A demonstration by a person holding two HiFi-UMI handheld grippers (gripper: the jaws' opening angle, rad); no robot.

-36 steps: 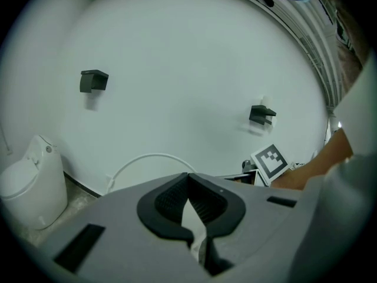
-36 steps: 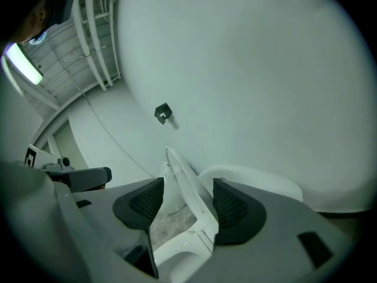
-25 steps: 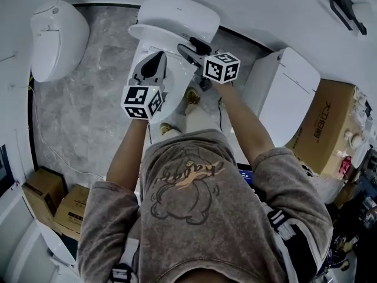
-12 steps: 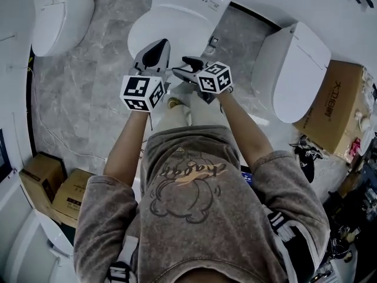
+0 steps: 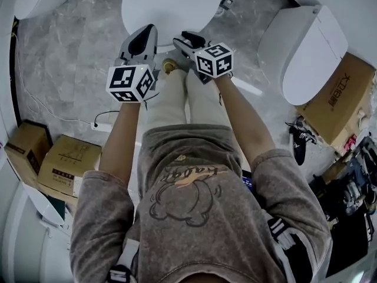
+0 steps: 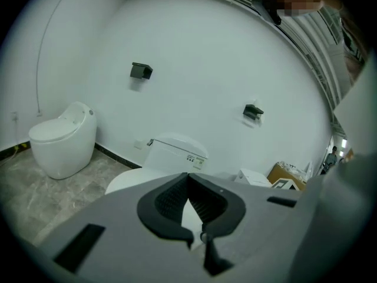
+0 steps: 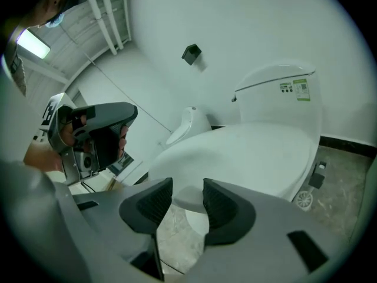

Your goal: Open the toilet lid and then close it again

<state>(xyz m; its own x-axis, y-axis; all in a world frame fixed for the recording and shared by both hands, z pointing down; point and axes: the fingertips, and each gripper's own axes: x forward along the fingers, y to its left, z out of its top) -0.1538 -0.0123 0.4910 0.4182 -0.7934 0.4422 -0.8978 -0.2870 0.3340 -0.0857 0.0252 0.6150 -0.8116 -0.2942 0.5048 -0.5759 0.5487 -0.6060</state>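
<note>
Hovering just before closed toilet lid [image 5: 171, 5] | left hand-held gripper [image 5: 146, 33] pressed together, empty | right hand-held gripper [image 5: 184, 39] part-spread, just closing, nothing pinched

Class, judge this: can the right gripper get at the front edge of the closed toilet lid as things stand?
Probably yes. The right gripper, fingers apart though just closing on nothing, points straight at the front edge of the toilet lid, with nothing in the way.

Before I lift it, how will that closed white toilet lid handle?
The toilet lid looks glossy, so probably slippery to grip. It's broad, thin and moulded, so likely stiff and fairly light. It meets the tank at the back, so it should swing up, not lift free.
</note>
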